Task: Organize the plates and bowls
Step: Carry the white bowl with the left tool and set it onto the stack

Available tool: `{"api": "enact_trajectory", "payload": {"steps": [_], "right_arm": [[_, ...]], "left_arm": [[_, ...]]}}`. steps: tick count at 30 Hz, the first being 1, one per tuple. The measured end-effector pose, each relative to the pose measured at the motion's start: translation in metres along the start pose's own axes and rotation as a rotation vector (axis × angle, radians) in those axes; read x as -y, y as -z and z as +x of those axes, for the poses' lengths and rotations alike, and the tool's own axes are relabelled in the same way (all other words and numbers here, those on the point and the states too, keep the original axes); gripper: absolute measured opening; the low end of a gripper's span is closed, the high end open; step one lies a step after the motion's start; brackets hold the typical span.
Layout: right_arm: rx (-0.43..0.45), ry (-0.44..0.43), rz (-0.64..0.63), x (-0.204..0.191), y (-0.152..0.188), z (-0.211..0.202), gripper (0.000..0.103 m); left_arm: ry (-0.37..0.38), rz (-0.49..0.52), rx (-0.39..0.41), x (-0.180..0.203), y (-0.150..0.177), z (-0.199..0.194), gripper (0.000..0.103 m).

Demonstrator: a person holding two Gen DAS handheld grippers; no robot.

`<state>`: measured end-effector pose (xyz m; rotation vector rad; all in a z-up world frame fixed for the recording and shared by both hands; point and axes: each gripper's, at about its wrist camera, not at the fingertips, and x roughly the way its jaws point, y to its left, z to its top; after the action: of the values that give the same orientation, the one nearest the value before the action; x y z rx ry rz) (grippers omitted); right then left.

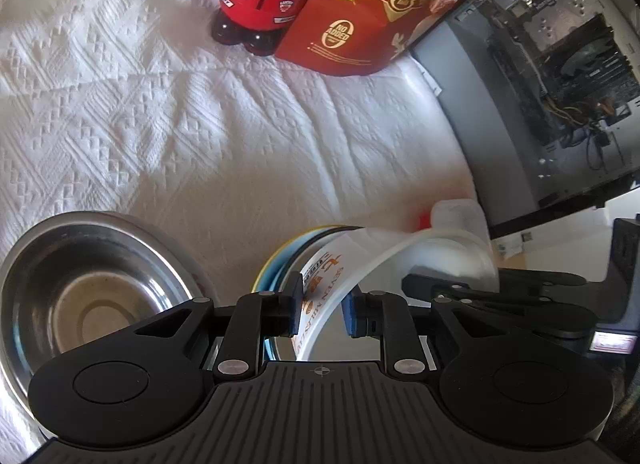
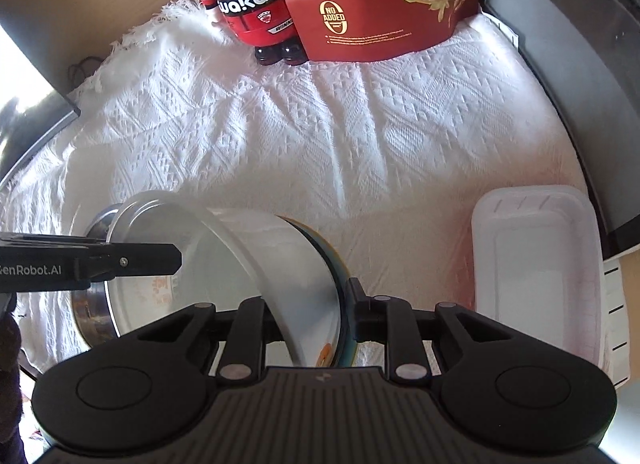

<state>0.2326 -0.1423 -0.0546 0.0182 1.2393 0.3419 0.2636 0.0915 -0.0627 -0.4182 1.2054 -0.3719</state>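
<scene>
I am holding the white bowl (image 1: 400, 264) tipped on its side, its mouth facing away from the steel bowl (image 1: 80, 284) that is sitting on the counter (image 1: 200, 135). My left claw (image 1: 322, 314) is clamping its printed wall; my right claw (image 2: 308, 316) is gripping the opposite rim together with a blue-and-yellow bowl (image 2: 340, 296) nested outside it. The steel bowl is lying just beside the left claw, so that hand is nearer for stacking.

A white woven cloth (image 2: 320, 135) is covering the surface, bearing a figurine (image 2: 256, 11) and red bag (image 2: 380, 3) at top, a plastic container (image 2: 536, 276) at right.
</scene>
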Motion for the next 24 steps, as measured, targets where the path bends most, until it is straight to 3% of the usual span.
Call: {"api": "enact_trajectory", "payload": {"steps": [7, 14, 17, 24], "right_arm": [[0.048, 0.013, -0.009, 0.002, 0.0, -0.011, 0.022], [0.061, 0.014, -0.013, 0.002, 0.001, -0.013, 0.022], [0.066, 0.03, -0.022, -0.002, 0.003, -0.013, 0.022], [0.15, 0.065, -0.085, -0.018, 0.007, -0.038, 0.03]], "left_arm": [[0.041, 0.01, 0.006, 0.0, 0.002, -0.014, 0.022], [0.01, 0.015, 0.024, -0.004, 0.002, -0.016, 0.022], [0.029, 0.047, 0.043, -0.008, 0.004, -0.023, 0.022], [0.06, 0.037, 0.115, -0.048, 0.016, -0.062, 0.022]]}}
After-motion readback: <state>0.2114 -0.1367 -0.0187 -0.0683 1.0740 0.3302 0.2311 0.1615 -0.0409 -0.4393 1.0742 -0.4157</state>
